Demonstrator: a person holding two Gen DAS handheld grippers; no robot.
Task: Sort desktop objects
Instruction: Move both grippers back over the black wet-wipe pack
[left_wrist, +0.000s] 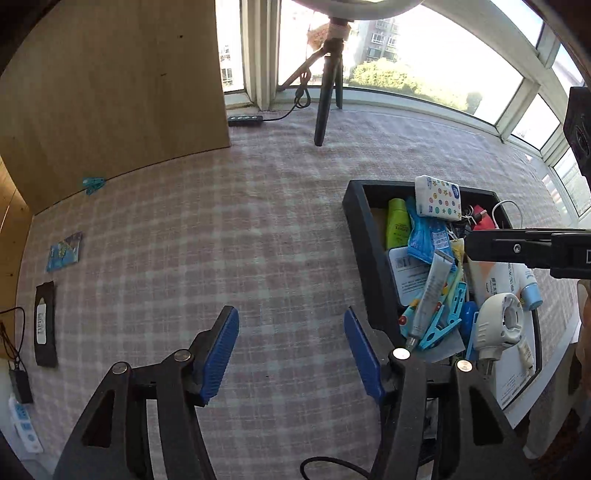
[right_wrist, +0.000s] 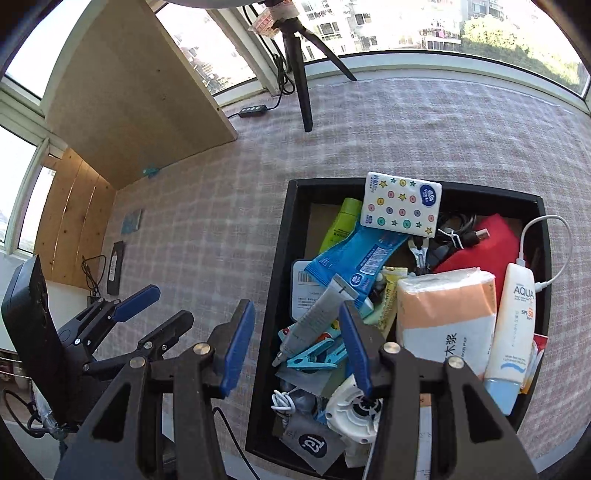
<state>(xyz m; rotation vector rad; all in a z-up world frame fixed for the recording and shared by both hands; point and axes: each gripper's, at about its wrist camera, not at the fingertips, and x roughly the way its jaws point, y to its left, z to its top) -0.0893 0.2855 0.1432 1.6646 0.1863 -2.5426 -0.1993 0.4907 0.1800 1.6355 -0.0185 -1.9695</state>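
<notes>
On the far left of the checked tablecloth (left_wrist: 288, 229) lies a flat black case (left_wrist: 46, 323), and a little blue packet (left_wrist: 64, 252) sits just behind it. A small teal clip (left_wrist: 92, 184) lies by the edge of the wooden board (left_wrist: 110, 92). Farther back stands a black tripod (left_wrist: 327, 96).

The left gripper (left_wrist: 291, 354) hangs over the bare cloth, just left of the black box (right_wrist: 275, 295). Its blue jaws are wide apart and hold nothing.

The right gripper (right_wrist: 297, 345) is over the near left side of the box, one blue finger outside the wall and one inside. Its jaws are apart too, with nothing between them.

The box is full of stuff (a real jumble). At the back a tissue pack (right_wrist: 400, 208) with stars leans on the rim, next to a green bottle (right_wrist: 341, 225). A blue pouch (right_wrist: 360, 258), a grey tube (right_wrist: 317, 314) and blue clothes pegs (right_wrist: 314, 358) lie in the middle. A white round plug (right_wrist: 351, 413) sits near the front. To the right are a big orange and white pack (right_wrist: 447, 310) and a white sunscreen bottle (right_wrist: 511, 325).
</notes>
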